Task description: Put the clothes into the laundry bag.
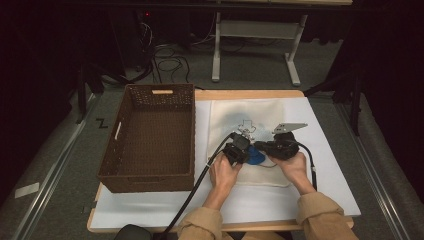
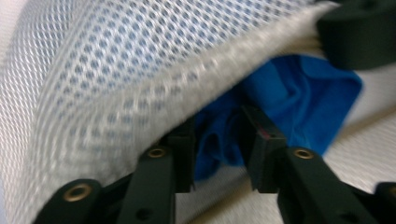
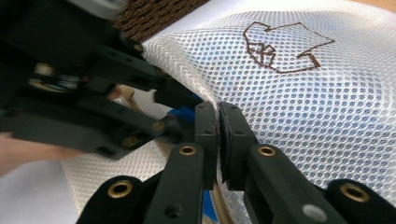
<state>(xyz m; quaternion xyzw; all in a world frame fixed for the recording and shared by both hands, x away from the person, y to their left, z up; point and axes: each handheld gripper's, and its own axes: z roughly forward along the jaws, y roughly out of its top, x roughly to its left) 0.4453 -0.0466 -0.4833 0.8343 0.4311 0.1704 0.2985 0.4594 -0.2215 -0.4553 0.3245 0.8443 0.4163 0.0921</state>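
Observation:
A white mesh bag (image 1: pixel 240 112) lies flat on the table with a brown stitched outline (image 3: pixel 280 46) on it. At its near opening, a blue cloth (image 1: pixel 257 158) sits half under the bag's raised edge. My right gripper (image 3: pixel 218 123) is shut on that mesh edge (image 3: pixel 303 107) and holds it up. My left gripper (image 2: pixel 219 140) reaches under the lifted mesh (image 2: pixel 140 70), its jaws close together with a bunch of the blue cloth (image 2: pixel 299 102) pinched between them. In the high view the left gripper (image 1: pixel 247 149) and right gripper (image 1: pixel 260 146) meet tip to tip at the cloth.
A brown woven basket (image 1: pixel 150 93) stands to the left of the bag, on the white table cover (image 1: pixel 325 165). Cables trail from both grippers toward the table's front edge. A table frame and loose cables are on the floor beyond.

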